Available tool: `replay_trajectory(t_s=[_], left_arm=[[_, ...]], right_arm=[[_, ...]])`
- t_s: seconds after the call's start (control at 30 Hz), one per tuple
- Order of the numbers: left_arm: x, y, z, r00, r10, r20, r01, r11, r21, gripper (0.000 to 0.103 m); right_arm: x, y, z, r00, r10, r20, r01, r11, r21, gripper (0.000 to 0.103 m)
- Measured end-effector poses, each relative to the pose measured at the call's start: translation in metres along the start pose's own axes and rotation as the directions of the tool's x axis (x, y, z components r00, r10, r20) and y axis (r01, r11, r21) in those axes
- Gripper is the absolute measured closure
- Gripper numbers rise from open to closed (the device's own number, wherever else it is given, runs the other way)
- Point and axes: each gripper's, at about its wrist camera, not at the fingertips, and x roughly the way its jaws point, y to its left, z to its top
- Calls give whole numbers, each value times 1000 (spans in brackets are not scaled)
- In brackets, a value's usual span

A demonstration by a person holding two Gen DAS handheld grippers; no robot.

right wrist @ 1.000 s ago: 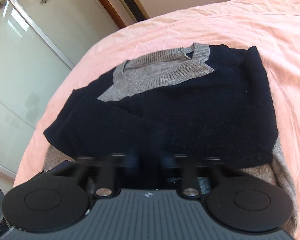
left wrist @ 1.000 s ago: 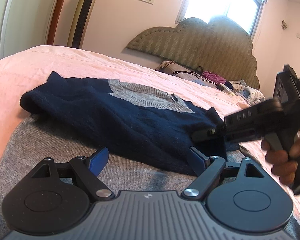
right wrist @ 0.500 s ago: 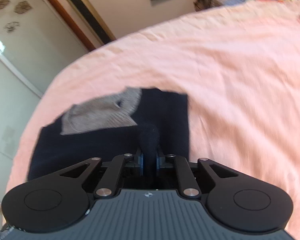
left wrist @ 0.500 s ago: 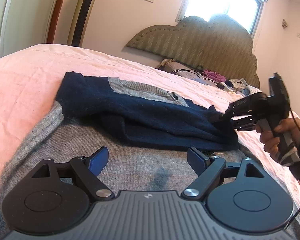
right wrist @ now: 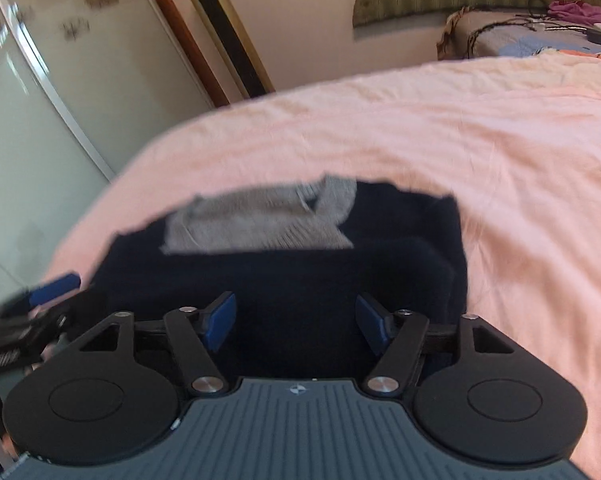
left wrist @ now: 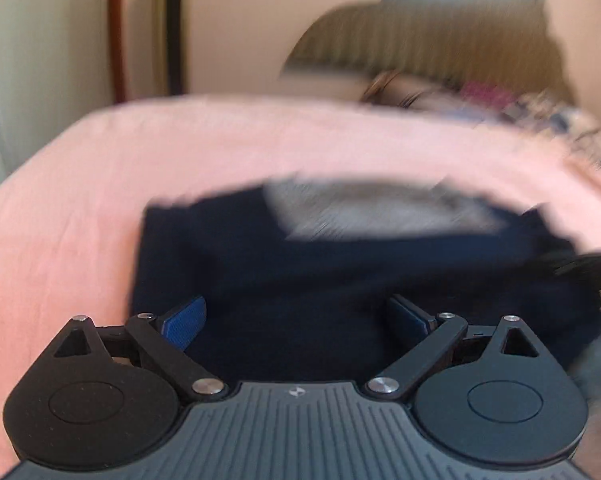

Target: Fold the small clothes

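Note:
A small navy sweater [left wrist: 340,272] with a grey collar panel [left wrist: 372,212] lies folded on the pink bed sheet [left wrist: 100,184]; it also shows in the right wrist view [right wrist: 320,276]. My left gripper [left wrist: 296,318] is open and empty, hovering over the sweater's near edge. My right gripper [right wrist: 296,318] is open and empty over the near right part of the sweater. The other gripper's blue pad [right wrist: 56,283] shows at the left of the right wrist view. The left wrist view is blurred.
The pink sheet [right wrist: 500,160] spreads wide to the right and far side. A padded headboard [left wrist: 440,52] and a pile of clothes and cables [right wrist: 540,28] lie at the bed's far end. A glass wardrobe door [right wrist: 40,120] stands on the left.
My right gripper has opened and let go of the sweater's edge. The navy part now covers the grey lower part. My left gripper has moved forward over the sweater.

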Motion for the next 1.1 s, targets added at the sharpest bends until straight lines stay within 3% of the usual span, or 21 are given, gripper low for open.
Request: replay_trajectory(t_s=[0.07,0.17,0.23,0.27,0.37,0.4,0.47,0.5,0.57,0.67,0.8,0.87,0.9,0.97,1.03,1.1], left_arm=[[-5,15,-5,999,-38,24,39,998,-42,3],[-8,2,-7,999,40,21,-40,999,24,3],[-22,-7,-7,996,73,42,-74,997,28,5],[-32,-10,-6,997,55,61,-57,998,28,5],[-51,-25,-12,997,-13,81,6,996,93,4],[-48,-30,-15,998,-14,59,7,992,125,4],[-29,-32,-26,1000,5,-11,-3,989,151,1],[-30,-25,-26,1000,-17,-5,17,994,107,0],[-39,-17,-21,1000,19,-16,-18,998,58,2],[-82,-3,-33,1000,-7,7,7,1000,-13,2],[-128,22,-82,998,-58,-26,55,995,-87,2],[-143,23,-106,999,-31,-21,29,996,-82,2],[-149,19,-112,1000,-9,-9,9,998,-61,2],[-162,10,-114,1000,-20,11,20,998,-60,2],[-169,-1,-113,996,-79,36,81,993,-82,2],[-165,-18,-112,994,-108,15,109,993,-43,2]], right_arm=[[-4,-11,-4,999,40,23,-40,999,12,35],[-8,-22,-7,995,88,48,-90,995,52,35],[-9,-9,-6,999,40,28,-40,999,-13,35],[-14,-3,-5,1000,9,20,-8,1000,-8,34],[-31,10,-11,1000,22,20,-22,1000,9,22],[-34,14,-15,999,27,18,-27,1000,-13,12],[-27,18,-27,999,-28,-15,27,997,-75,8],[-22,18,-34,998,-53,-17,50,990,-130,8],[-22,25,-45,995,-100,8,99,962,-253,8],[-42,36,-47,989,-149,-7,143,958,-249,15],[-103,26,-82,999,-32,7,33,986,-166,11],[-111,18,-115,995,-81,-52,71,980,-185,11],[-122,22,-132,993,-115,16,115,957,-266,14],[-135,30,-145,985,-173,23,172,940,-293,14],[-146,39,-144,986,-167,13,164,954,-252,14],[-151,52,-145,992,-124,19,125,964,-237,9]])
